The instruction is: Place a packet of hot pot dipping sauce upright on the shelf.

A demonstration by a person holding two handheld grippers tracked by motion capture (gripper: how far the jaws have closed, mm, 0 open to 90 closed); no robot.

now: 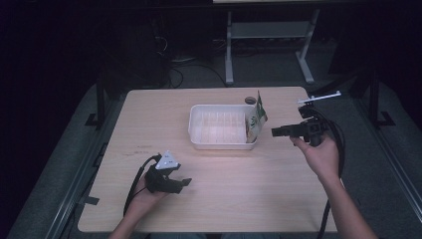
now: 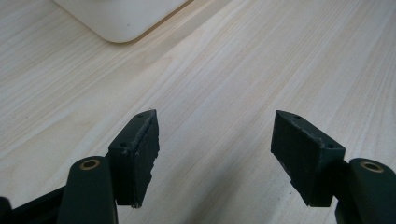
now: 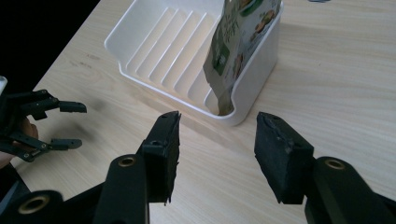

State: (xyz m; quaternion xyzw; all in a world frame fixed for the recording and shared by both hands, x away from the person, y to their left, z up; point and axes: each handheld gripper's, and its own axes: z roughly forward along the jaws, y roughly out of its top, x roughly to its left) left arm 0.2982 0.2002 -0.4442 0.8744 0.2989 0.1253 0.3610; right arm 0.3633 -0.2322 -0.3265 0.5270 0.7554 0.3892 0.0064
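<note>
A white ribbed tray sits near the table's middle. A green snack pouch stands upright inside it, leaning against the tray's right end wall. My right gripper hovers open just right of the tray, jaws pointing at that end with nothing between them. My left gripper rests low over bare wood at the front left, open and holding nothing; a corner of the tray lies ahead of it. The right gripper view also catches the left gripper at its left edge.
A small dark round object sits on the table just behind the tray. A white bar juts out past the table's far right corner. Metal stand legs rise beyond the far edge. The wooden tabletop is bare in front.
</note>
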